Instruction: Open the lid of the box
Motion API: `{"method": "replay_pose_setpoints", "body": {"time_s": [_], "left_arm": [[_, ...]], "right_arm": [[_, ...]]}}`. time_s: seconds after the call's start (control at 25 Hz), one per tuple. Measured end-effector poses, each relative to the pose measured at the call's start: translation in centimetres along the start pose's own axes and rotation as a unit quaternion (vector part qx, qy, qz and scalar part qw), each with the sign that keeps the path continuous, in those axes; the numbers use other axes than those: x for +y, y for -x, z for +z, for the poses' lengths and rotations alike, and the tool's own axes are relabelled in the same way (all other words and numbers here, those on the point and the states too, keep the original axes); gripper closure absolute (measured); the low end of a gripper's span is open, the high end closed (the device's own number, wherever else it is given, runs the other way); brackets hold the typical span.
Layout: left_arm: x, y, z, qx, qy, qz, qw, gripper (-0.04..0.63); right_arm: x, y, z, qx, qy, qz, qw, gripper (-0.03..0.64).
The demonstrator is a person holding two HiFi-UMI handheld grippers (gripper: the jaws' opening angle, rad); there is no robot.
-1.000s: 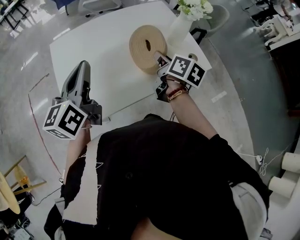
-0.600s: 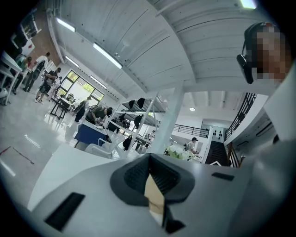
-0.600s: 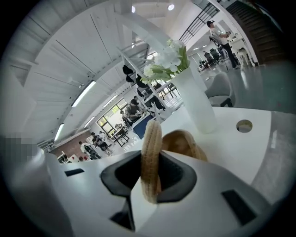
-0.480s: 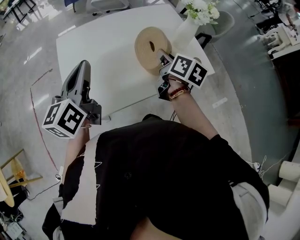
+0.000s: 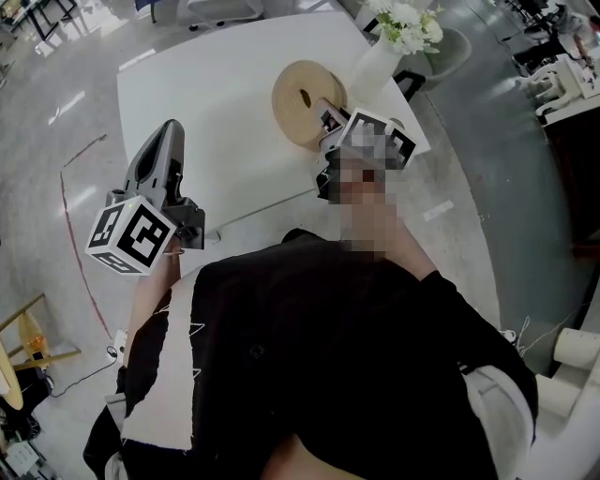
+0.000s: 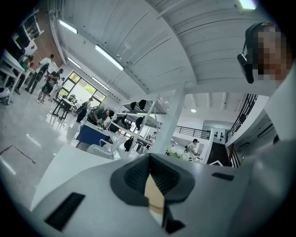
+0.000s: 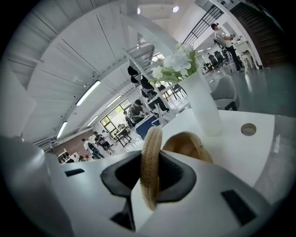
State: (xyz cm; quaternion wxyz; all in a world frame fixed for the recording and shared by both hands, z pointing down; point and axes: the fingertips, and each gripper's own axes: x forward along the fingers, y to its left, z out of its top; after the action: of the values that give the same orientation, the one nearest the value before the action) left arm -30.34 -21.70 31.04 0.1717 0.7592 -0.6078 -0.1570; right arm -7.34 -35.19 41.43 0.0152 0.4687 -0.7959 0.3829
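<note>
A round woven lid (image 5: 302,91) stands tilted up on edge over the white table (image 5: 225,103), its flat face with a centre hole turned toward me. My right gripper (image 5: 324,120) is shut on its near rim. In the right gripper view the pale woven rim (image 7: 151,139) is pinched upright between the pads, and the jaws have just been closing on it. The woven box (image 7: 188,144) shows right behind. My left gripper (image 5: 169,131) hovers at the table's left side, far from the box. Its tips (image 6: 149,159) meet, with nothing held.
A white vase (image 5: 373,61) with white flowers (image 5: 408,23) stands just right of the box, close to the right gripper; it also shows as the vase (image 7: 203,104). A round cable hole (image 7: 248,129) sits in the table near its right edge. Chairs and desks stand beyond.
The view has drifted slightly. The lid stays tilted up in the right gripper, in about the same place. The left gripper has not moved.
</note>
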Motion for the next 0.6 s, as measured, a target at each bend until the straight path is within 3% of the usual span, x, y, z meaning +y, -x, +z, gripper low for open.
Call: {"method": "replay_pose_setpoints", "body": {"time_s": [0.6], "left_arm": [[0.9,0.7,-1.3,0.009,0.012,0.007,0.9999,0.584]], "right_arm": [[0.8,0.3,-1.5,0.014,0.009,0.007,1.0,0.538]]}}
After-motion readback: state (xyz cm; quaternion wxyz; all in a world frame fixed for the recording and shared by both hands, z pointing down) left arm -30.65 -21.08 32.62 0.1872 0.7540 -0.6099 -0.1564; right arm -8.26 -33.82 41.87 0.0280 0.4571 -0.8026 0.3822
